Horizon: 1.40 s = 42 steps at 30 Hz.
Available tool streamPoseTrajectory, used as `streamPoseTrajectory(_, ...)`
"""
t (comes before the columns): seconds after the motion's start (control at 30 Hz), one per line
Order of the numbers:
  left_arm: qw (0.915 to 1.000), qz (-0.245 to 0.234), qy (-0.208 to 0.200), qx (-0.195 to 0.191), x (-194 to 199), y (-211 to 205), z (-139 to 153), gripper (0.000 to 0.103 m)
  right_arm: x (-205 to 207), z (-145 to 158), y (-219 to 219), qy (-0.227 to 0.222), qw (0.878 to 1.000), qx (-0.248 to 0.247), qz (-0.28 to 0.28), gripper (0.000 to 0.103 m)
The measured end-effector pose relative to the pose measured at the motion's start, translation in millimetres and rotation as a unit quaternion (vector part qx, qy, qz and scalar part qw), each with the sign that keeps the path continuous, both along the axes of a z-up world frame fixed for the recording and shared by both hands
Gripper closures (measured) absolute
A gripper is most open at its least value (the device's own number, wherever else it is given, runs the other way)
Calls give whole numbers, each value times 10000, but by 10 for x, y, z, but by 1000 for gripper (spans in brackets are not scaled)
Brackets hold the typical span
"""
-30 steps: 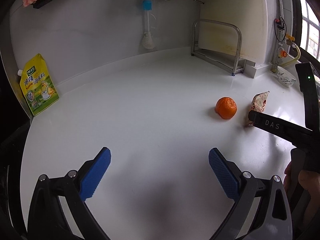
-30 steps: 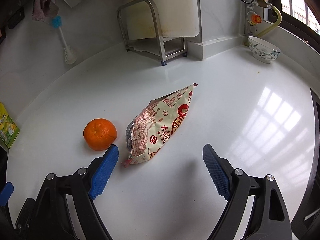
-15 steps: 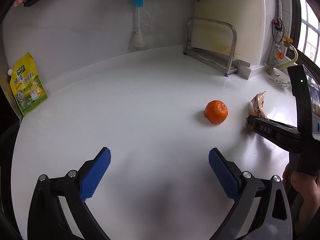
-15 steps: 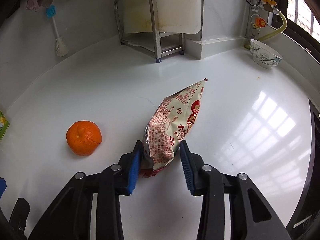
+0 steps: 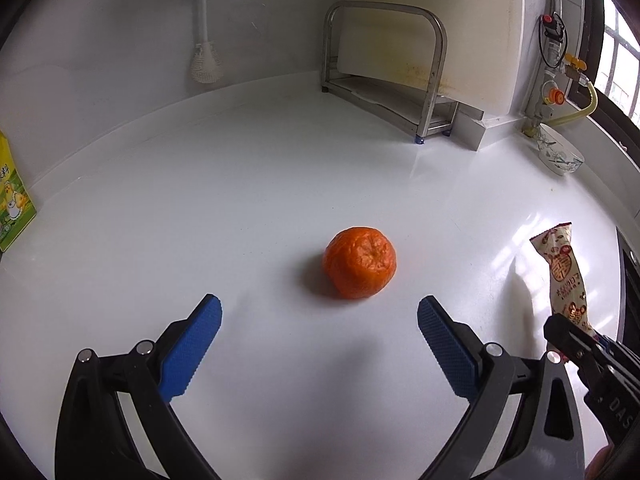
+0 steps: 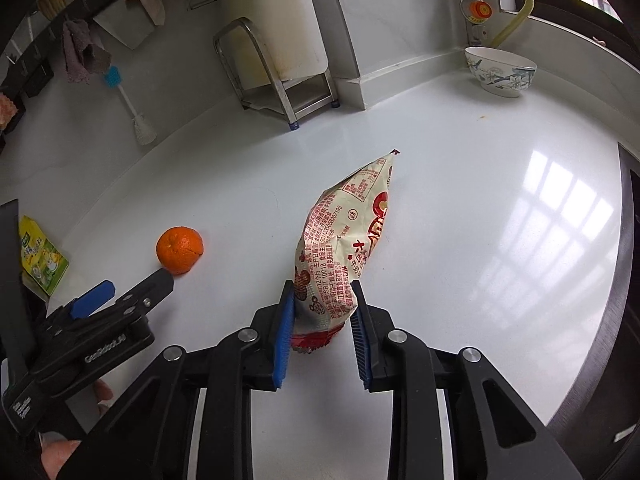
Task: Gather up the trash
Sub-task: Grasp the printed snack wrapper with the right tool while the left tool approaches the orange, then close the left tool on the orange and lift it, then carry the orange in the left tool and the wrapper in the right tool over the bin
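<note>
Right now the snack wrapper (image 6: 344,236) sits at the centre of the right wrist view, its crimped lower end pinched between the blue pads of the right gripper (image 6: 322,328), whose jaws have just been closing and now press on the wrapper from both sides. The rest of the packet rises up and away toward the middle of the frame, its far tip pointing to the upper right. In the left wrist view the same wrapper shows at the right edge, standing up out of the black finger that grips it.

To its left, a mandarin (image 5: 360,268) rests on the white counter (image 5: 240,200), apart from the wrapper. In the left wrist view it lies at the centre, just beyond and between the fingertips of the left gripper (image 5: 318,322), whose jaws stand wide apart with nothing between them. Nothing lies between those fingers and the fruit.

Further out, a metal rack (image 6: 276,80) stands against the back wall in the upper middle, with a pale board leaning behind it. A patterned bowl (image 6: 500,72) sits at the upper right near a yellow hose (image 6: 516,16). A blue-handled brush (image 5: 204,40) hangs on the wall at upper left, and a yellow pouch (image 6: 42,260) leans at the left edge. Cloths (image 6: 80,56) hang from a rail in the upper left.
</note>
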<state>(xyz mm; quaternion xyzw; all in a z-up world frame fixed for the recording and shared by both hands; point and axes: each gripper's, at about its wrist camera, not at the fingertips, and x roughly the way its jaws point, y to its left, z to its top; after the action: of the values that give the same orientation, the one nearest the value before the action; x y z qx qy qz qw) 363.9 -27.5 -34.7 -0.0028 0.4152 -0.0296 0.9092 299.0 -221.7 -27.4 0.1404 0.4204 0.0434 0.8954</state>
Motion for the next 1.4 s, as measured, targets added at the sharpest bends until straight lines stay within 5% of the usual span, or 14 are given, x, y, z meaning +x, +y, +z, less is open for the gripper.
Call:
streamPoseTrajectory(0.2, 9997, 127, 103, 167, 240, -136, -52, 10, -120, 46, -38, -124, 9998, 94, 82, 77)
streamPoseTrajectory(0.43, 9997, 7, 195, 111, 280, -186, -96, 63, -186, 1, -82, -126, 9997, 211, 55, 77)
streamPoseTrajectory(0.57, 9998, -65, 202, -32, 146, -140, -68, 77, -292, 9, -61, -138, 9997, 173, 100, 77)
streamPoseTrajectory(1.0, 9993, -375, -66, 6, -1219, 215, 306, 78, -1248, 128, -36, -84, 9995, 285, 40, 77)
streamPoseTrajectory(1.4, 9958, -835, -156, 331, -2532, -39, 310, 78, -2419, 109, 5, -153, 9994, 303, 31, 77)
